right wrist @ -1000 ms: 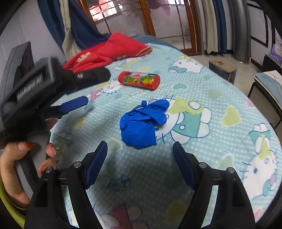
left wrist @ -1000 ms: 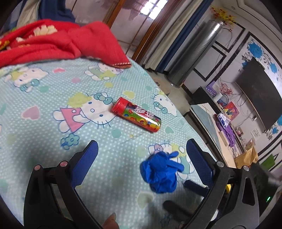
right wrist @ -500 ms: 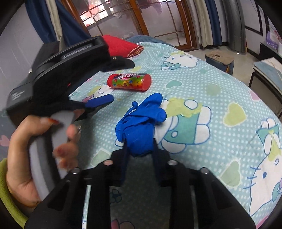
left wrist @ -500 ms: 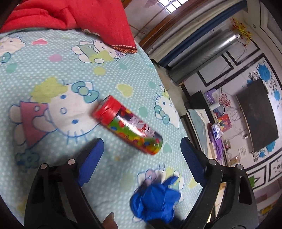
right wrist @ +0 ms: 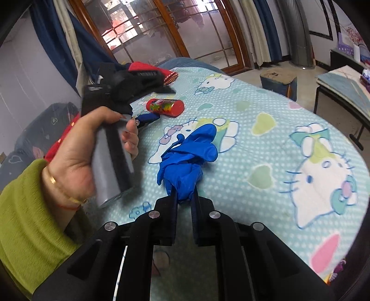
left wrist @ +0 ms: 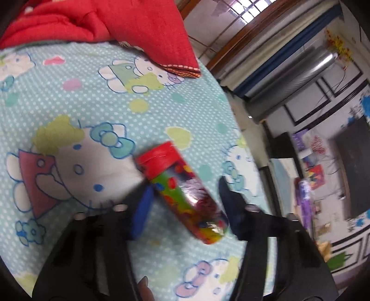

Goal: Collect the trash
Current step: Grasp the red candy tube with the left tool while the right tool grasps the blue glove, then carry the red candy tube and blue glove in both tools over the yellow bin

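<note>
- Right hand-held gripper (right wrist: 183, 196) is clamped tight on the crumpled blue glove (right wrist: 188, 157), pinching its lower end; the rest of the glove bulges out above the fingers, over the bed (right wrist: 266, 143) with its cartoon-cat sheet.
- Left hand-held gripper (left wrist: 185, 196) has its jaws closing around the candy tube (left wrist: 182, 194), which lies on its side on the sheet, red cap (left wrist: 159, 159) pointing away from the camera.
- The blue pads (left wrist: 142, 208) flank the tube, the left one just beside its side; the blur leaves it unclear whether they press on it yet.
- From the right wrist view, the person's left hand (right wrist: 81, 152), green sleeve (right wrist: 25, 220) at the wrist, grips the gripper's grey handle, with the tube just past its tips.
- A red blanket (left wrist: 115, 20) is bunched at the far end of the bed, well apart from the tube.
</note>
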